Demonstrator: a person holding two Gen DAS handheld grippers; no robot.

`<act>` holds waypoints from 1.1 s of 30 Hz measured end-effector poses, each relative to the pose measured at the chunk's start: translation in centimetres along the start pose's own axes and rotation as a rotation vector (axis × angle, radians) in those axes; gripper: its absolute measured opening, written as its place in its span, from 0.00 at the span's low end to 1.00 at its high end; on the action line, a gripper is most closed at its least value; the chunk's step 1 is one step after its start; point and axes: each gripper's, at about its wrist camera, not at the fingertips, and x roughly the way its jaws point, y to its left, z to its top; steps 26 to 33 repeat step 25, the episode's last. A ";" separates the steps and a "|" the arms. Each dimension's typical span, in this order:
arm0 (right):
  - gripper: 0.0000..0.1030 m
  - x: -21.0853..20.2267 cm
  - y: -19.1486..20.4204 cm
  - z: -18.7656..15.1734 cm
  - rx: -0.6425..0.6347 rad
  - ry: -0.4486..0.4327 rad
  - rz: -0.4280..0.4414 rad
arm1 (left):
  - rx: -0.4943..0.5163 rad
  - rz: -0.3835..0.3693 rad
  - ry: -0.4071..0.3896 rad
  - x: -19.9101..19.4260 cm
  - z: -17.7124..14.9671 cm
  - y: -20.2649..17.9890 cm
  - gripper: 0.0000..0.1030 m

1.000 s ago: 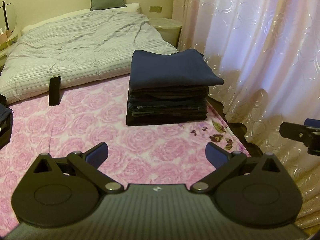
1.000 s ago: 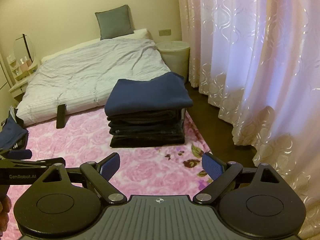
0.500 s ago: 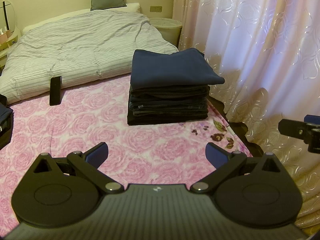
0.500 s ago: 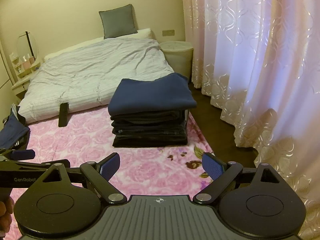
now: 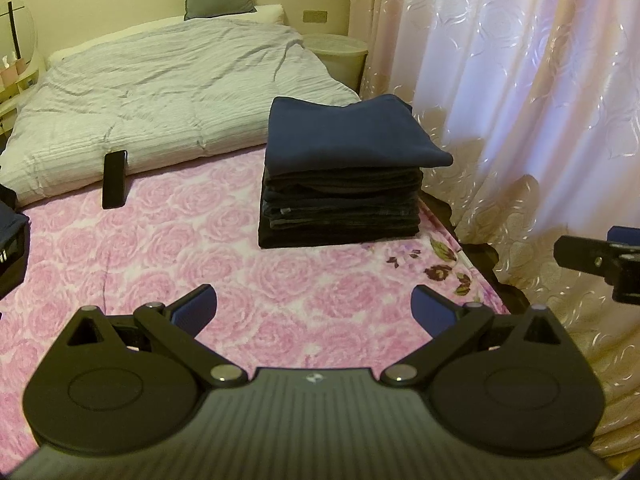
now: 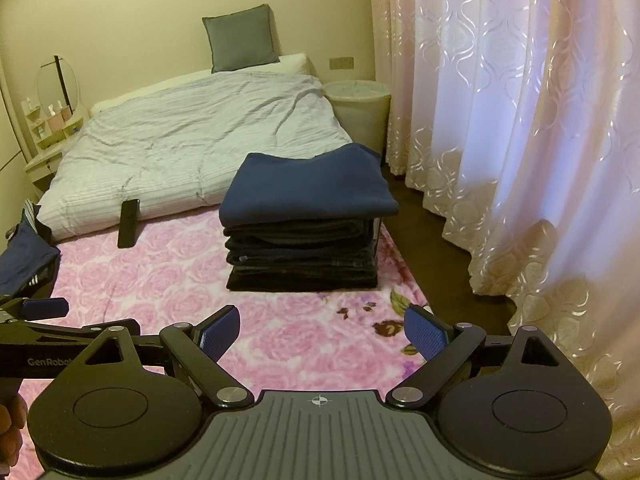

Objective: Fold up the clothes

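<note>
A stack of folded dark clothes (image 5: 342, 196) with a navy garment on top (image 5: 348, 132) stands on the pink rose blanket (image 5: 160, 256); it also shows in the right wrist view (image 6: 304, 236). My left gripper (image 5: 314, 310) is open and empty, held above the blanket in front of the stack. My right gripper (image 6: 322, 334) is open and empty, also short of the stack. More dark clothes (image 6: 24, 260) lie in a basket at the left edge.
A black phone (image 5: 114, 179) lies at the edge of the grey quilt (image 5: 168, 92). A grey pillow (image 6: 240, 38) leans on the wall. A white bin (image 6: 360, 110) stands by the pink curtain (image 6: 520, 120). Dark floor runs along the bed's right side.
Both grippers have drifted slightly; the right wrist view has risen and pulled back a little from the stack. Both stay open and empty. The stack has not moved.
</note>
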 end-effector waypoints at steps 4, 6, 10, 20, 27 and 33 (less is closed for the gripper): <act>0.89 0.1 -0.2 0.0 0.005 0.004 0.002 | 0.008 0.000 0.002 0.2 0.0 -0.2 0.99; 0.89 0.2 -0.3 0.0 0.007 0.006 0.002 | 0.009 0.000 0.004 0.3 0.1 -0.3 0.99; 0.89 0.3 -0.4 0.1 0.006 0.009 0.003 | 0.011 0.002 0.006 0.5 0.2 -0.3 0.99; 0.89 0.8 -0.5 0.3 0.001 0.017 0.010 | 0.028 0.010 -0.010 0.8 0.3 -0.5 0.99; 0.89 1.1 -0.5 0.4 0.000 0.022 0.013 | 0.019 0.001 -0.032 0.7 0.3 -0.7 0.99; 0.89 1.1 -0.5 0.4 0.000 0.022 0.013 | 0.019 0.001 -0.032 0.7 0.3 -0.7 0.99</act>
